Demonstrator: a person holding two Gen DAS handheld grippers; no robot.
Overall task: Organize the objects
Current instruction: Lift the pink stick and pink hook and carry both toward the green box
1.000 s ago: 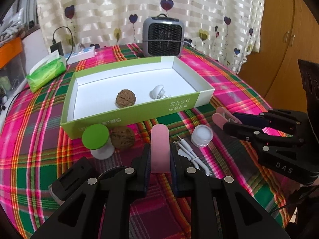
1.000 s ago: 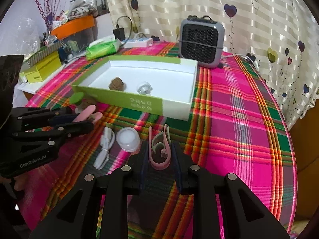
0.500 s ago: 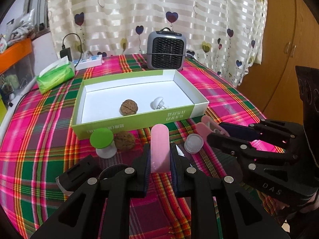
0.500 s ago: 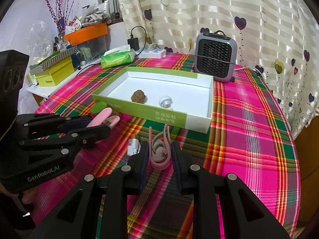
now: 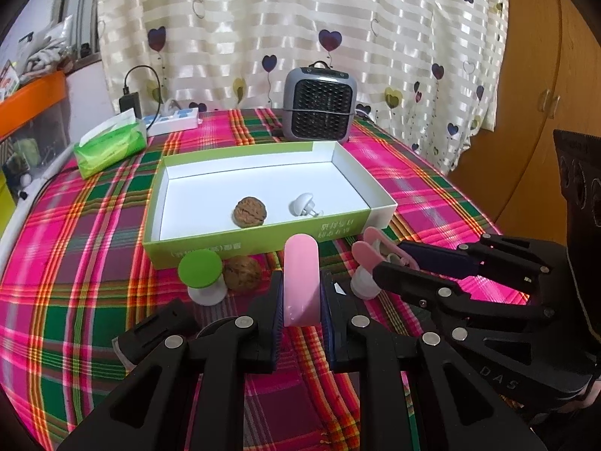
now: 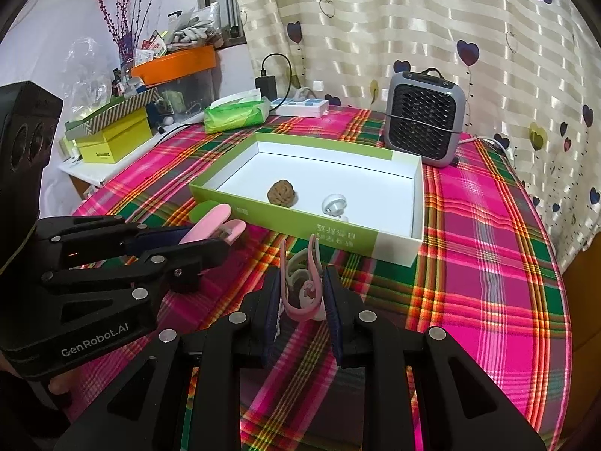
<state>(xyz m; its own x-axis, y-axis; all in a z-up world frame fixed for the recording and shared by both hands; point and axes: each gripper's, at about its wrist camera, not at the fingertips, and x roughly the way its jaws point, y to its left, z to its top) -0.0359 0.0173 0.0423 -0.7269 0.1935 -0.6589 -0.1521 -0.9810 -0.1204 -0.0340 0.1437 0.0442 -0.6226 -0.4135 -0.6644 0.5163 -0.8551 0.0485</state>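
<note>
My left gripper (image 5: 300, 293) is shut on a pink clip (image 5: 300, 278), held above the plaid cloth in front of the green box (image 5: 263, 242). My right gripper (image 6: 302, 293) is shut on a second pink clip (image 6: 302, 293); it also shows in the left wrist view (image 5: 375, 255). The box holds a walnut (image 5: 250, 212) and a white plug (image 5: 303, 204). On the cloth before the box sit a green-capped piece (image 5: 201, 274), another walnut (image 5: 242, 273) and a white round cap (image 5: 362, 285), partly hidden.
A grey heater (image 5: 319, 104) stands behind the box. A green tissue pack (image 5: 109, 146) and a white power strip (image 5: 174, 120) lie at the back left. Boxes and clutter (image 6: 112, 139) sit on a side shelf. The table edge drops off at right.
Both grippers have risen and drawn back from the table, each still holding its pink clip. The box and loose items now look farther away.
</note>
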